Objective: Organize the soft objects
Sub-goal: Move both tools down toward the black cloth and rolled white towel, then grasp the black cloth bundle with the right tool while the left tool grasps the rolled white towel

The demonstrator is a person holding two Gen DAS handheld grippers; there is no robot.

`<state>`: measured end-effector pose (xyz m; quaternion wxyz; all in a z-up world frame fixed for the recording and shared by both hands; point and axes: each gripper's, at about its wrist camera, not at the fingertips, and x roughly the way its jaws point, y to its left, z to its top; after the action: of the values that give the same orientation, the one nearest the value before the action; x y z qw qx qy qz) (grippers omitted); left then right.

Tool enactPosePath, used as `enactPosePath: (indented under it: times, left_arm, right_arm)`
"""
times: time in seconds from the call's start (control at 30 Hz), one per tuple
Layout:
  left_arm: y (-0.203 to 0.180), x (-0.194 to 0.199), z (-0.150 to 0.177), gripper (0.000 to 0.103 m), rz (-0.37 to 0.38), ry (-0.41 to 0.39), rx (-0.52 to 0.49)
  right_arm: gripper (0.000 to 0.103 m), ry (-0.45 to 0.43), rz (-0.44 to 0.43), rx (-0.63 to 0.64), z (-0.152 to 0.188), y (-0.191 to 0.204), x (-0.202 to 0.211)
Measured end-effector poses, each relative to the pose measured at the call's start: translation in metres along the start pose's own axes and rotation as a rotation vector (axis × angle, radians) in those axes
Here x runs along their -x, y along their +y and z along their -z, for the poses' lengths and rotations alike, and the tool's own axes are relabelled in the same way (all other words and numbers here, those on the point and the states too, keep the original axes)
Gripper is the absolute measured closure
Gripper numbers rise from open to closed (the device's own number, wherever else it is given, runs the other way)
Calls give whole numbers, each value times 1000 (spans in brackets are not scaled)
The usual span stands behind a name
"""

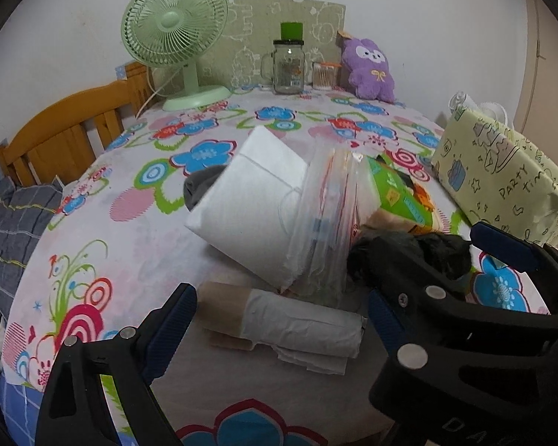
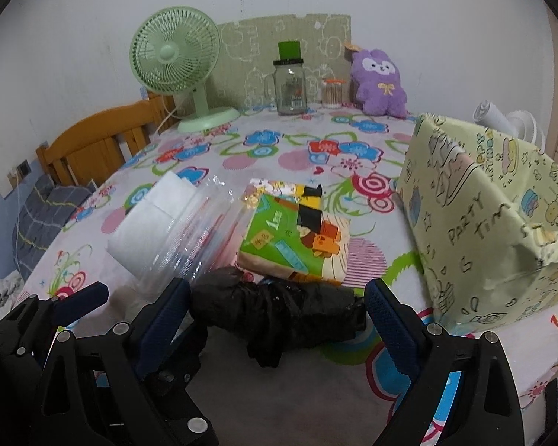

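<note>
left gripper (image 1: 282, 319) wide, empty | right gripper (image 2: 277, 308) wide | crinkled black bag (image 2: 279, 312) between

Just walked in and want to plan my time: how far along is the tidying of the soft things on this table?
Nothing looks sorted yet. The white pack, tissue pack, black bag and paper roll lie loose together. Nothing is in hand: left gripper is open over the roll, right gripper open around the bag, not gripping. All of it remains.

Flowered tablecloth (image 2: 279, 148): tissue pack (image 2: 294, 238), black bag (image 2: 279, 312), fan (image 2: 182, 70), jar (image 2: 290, 89).
</note>
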<state>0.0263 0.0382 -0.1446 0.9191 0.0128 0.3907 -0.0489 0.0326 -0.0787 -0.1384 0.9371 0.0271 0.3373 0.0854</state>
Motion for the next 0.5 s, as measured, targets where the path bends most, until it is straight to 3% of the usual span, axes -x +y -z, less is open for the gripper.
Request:
enactPosePath:
  times: [0.23,0.5]
  left_arm:
    - [-2,-12,0,13,-16,38,4]
    - [-4,-14,-1,16,-26,27,-2]
  right_arm:
    - [7,18,3,8,0,-1,-10]
    - [8,42,-10,-8,1,-5,-19]
